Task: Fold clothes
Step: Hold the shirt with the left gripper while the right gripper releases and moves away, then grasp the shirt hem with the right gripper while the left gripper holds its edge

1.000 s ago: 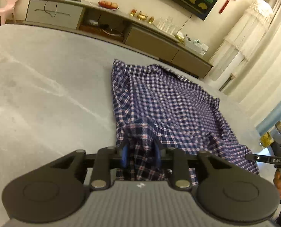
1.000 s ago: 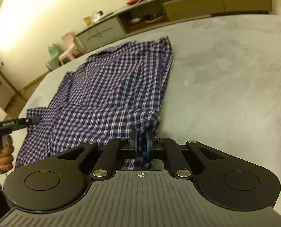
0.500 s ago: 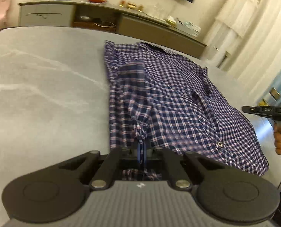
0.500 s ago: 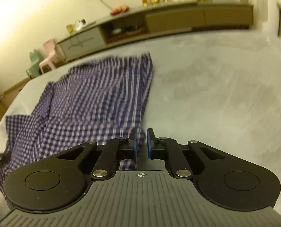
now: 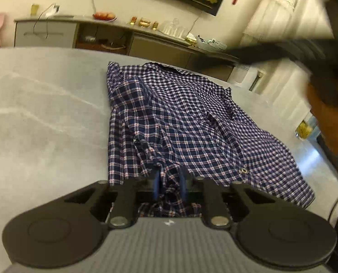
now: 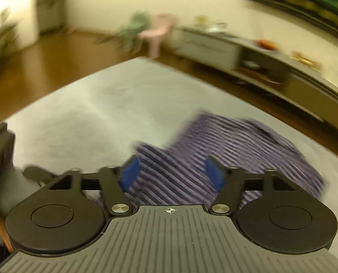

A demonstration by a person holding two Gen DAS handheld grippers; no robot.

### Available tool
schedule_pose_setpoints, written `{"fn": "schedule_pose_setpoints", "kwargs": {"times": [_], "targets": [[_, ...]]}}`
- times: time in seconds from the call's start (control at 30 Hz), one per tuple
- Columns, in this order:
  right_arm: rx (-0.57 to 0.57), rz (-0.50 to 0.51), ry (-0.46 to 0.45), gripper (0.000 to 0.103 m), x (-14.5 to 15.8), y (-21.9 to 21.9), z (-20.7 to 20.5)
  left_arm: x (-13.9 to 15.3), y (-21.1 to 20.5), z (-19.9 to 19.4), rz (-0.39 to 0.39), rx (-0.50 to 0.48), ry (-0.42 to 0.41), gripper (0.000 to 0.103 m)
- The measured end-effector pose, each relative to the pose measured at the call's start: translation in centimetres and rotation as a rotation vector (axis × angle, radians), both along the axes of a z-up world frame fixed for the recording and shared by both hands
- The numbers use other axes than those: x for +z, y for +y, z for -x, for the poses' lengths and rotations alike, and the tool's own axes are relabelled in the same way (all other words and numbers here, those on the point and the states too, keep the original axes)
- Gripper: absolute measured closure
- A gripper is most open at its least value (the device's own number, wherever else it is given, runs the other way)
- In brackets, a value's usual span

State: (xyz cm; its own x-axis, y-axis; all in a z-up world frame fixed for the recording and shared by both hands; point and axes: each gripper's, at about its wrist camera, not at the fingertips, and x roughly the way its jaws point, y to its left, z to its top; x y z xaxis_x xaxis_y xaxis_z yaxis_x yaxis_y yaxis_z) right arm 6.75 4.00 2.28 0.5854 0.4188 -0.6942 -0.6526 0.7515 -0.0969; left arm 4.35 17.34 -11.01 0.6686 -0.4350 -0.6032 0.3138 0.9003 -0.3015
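Note:
A navy and white plaid shirt [image 5: 191, 118] lies spread on a grey padded surface [image 5: 43, 113], its left side folded over the body. My left gripper [image 5: 170, 185] sits at the shirt's near hem, its blue pads apart, with loose fabric lying between them. The right wrist view is blurred by motion. In it the right gripper [image 6: 172, 175] is wide open above the shirt [image 6: 225, 145] and holds nothing. A person's hand [image 5: 328, 118] on the right gripper's handle passes, blurred, at the upper right of the left wrist view.
A long low cabinet [image 5: 146, 43] with small items on top runs along the far wall. White curtains [image 5: 271, 11] hang at the right. A pink chair [image 6: 157, 29] stands on the wooden floor beyond the surface's far corner.
Both grippers have let go of the shirt and opened. The right gripper has swung fast to the left, over the shirt. The folded left side now lies flat on the shirt.

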Motion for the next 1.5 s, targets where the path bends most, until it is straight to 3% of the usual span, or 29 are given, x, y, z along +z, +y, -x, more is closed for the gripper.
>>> {"fn": "schedule_pose_setpoints", "kwargs": {"times": [0.1,0.13,0.17,0.2,0.33,0.43,0.5,0.63,0.73,0.83,0.9,0.97,1.0,1.03,1.1,1.17,1.23,1.3,1.37,1.43,1.5], "targets": [[0.037,0.187,0.075,0.034,-2.5,5.9,-3.2,-0.2,0.5,0.3,-0.027,-0.016,-0.029,0.086],[0.036,0.254,0.104,0.055,-3.5,7.3,-4.4,-0.2,0.7,0.4,-0.027,-0.017,-0.03,0.086],[0.035,0.321,0.132,0.096,-4.6,8.7,-5.5,-0.2,0.9,0.4,-0.021,-0.016,-0.027,0.086],[0.018,0.371,0.163,0.103,-5.4,9.0,-6.6,-0.3,1.3,0.4,-0.01,-0.014,-0.017,0.086],[-0.075,0.285,0.128,0.103,-4.6,8.4,-8.3,-1.1,3.0,-0.1,0.053,0.019,0.09,0.086],[-0.091,0.118,0.129,0.103,-4.5,8.1,-8.5,-1.9,4.8,-0.9,0.138,0.058,0.177,0.087],[-0.142,0.011,0.146,0.103,-4.5,6.9,-8.8,-1.0,4.5,-0.2,0.08,0.088,0.132,0.087],[-0.273,-0.167,0.142,0.089,-1.9,0.7,-6.7,0.7,3.9,1.3,-0.046,0.149,0.035,0.087],[-0.286,-0.192,0.131,0.083,-1.0,-4.3,-3.0,2.1,3.4,2.5,-0.14,0.193,-0.038,0.087],[-0.248,-0.164,0.155,0.082,-2.7,-6.9,1.1,2.8,1.5,3.0,-0.086,0.051,-0.097,0.083],[-0.229,-0.126,0.167,0.082,-5.2,-7.7,2.8,1.9,0.4,2.2,-0.11,0.018,-0.059,0.083],[-0.259,-0.072,0.188,0.082,-8.3,-9.0,3.2,0.1,0.7,0.7,-0.154,0.076,0.031,0.085],[-0.286,-0.041,0.201,0.082,-9.8,-9.9,3.1,-0.3,1.4,0.4,-0.135,0.101,0.051,0.085],[-0.313,-0.059,0.206,0.09,-10.1,-11.2,3.2,-0.3,2.1,0.4,-0.123,0.127,0.057,0.085],[-0.374,-0.139,0.224,0.091,-9.8,-14.3,3.9,0.4,2.6,1.3,-0.156,0.174,0.024,0.086],[-0.424,-0.272,0.228,0.082,-8.3,-18.1,5.6,1.4,2.7,2.6,-0.128,0.165,-0.037,0.085],[-0.464,-0.319,0.19,0.077,-7.3,-21.2,7.7,2.3,2.2,3.9,-0.062,0.112,-0.084,0.083],[-0.489,-0.288,0.176,0.077,-8.0,-23.5,9.3,1.5,1.2,4.1,-0.051,0.057,-0.029,0.082],[-0.497,-0.252,0.209,0.079,-9.6,-24.8,9.9,0.4,0.0,3.4,-0.111,0.034,0.03,0.082],[-0.498,-0.243,0.219,0.085,-10.9,-25.8,10.2,0.3,-0.9,3.8,-0.176,0.019,-0.004,0.081],[-0.501,-0.263,0.203,0.086,-10.8,-26.4,10.2,0.2,-1.3,4.2,-0.194,0.03,-0.014,0.081]]}}
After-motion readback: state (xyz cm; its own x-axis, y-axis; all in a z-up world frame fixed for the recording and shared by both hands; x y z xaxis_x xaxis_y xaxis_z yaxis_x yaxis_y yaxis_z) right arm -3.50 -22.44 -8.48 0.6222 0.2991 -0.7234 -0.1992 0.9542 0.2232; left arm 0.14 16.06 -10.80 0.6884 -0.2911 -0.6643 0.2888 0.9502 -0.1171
